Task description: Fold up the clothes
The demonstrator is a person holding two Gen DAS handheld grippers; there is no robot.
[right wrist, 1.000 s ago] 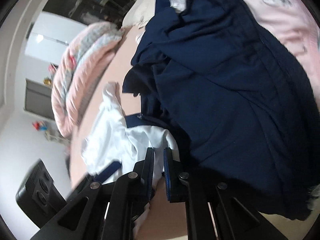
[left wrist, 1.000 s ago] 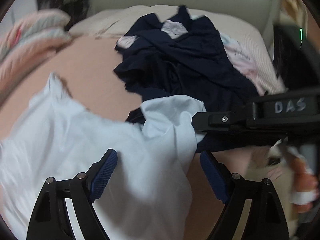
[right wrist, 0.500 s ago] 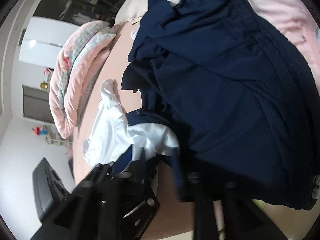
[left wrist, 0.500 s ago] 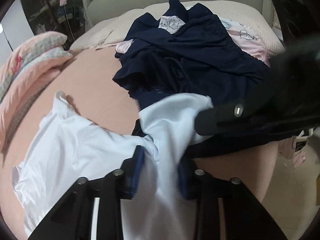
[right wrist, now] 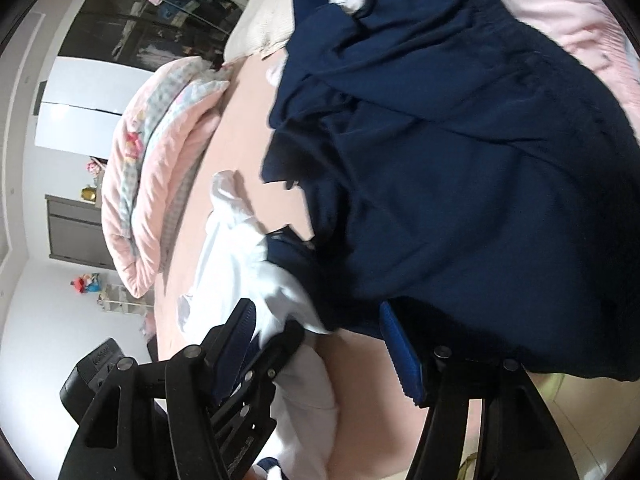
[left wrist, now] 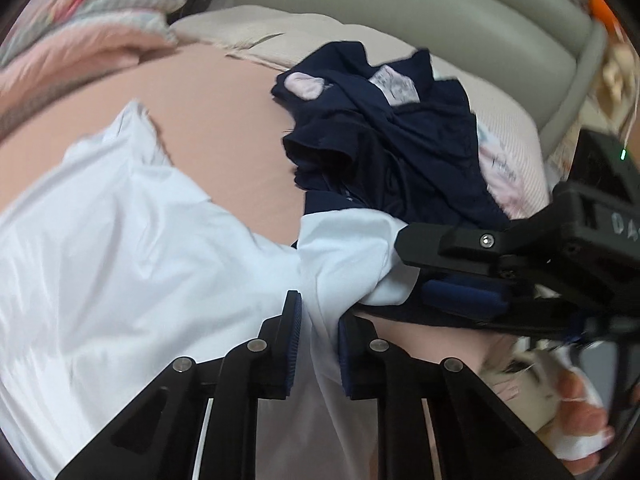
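Note:
A white shirt (left wrist: 120, 260) with a navy trim lies crumpled on the pink bed sheet (left wrist: 224, 120). My left gripper (left wrist: 319, 320) is closing, and its pads pinch a bunched fold of that shirt near its right end. My right gripper (left wrist: 408, 268) comes in from the right beside the same fold. In the right wrist view the right gripper (right wrist: 320, 328) is opening; the white shirt (right wrist: 240, 260) touches only its left finger and is not pinched. The left gripper (right wrist: 276, 344) crosses just under it. A heap of navy clothes (right wrist: 460, 160) lies beyond.
The navy heap (left wrist: 392, 152) rests partly on a pink printed garment (left wrist: 504, 176). A folded pink quilt (left wrist: 80, 32) lies at the far left, with a beige pillow (left wrist: 260, 32) and grey headboard (left wrist: 440, 20) behind. A person's hand (left wrist: 580, 420) and the floor show at lower right.
The left gripper went from wide open to closed on a fold of the white shirt and shifted sideways. The right gripper, shut before, let go and spread its jaws.

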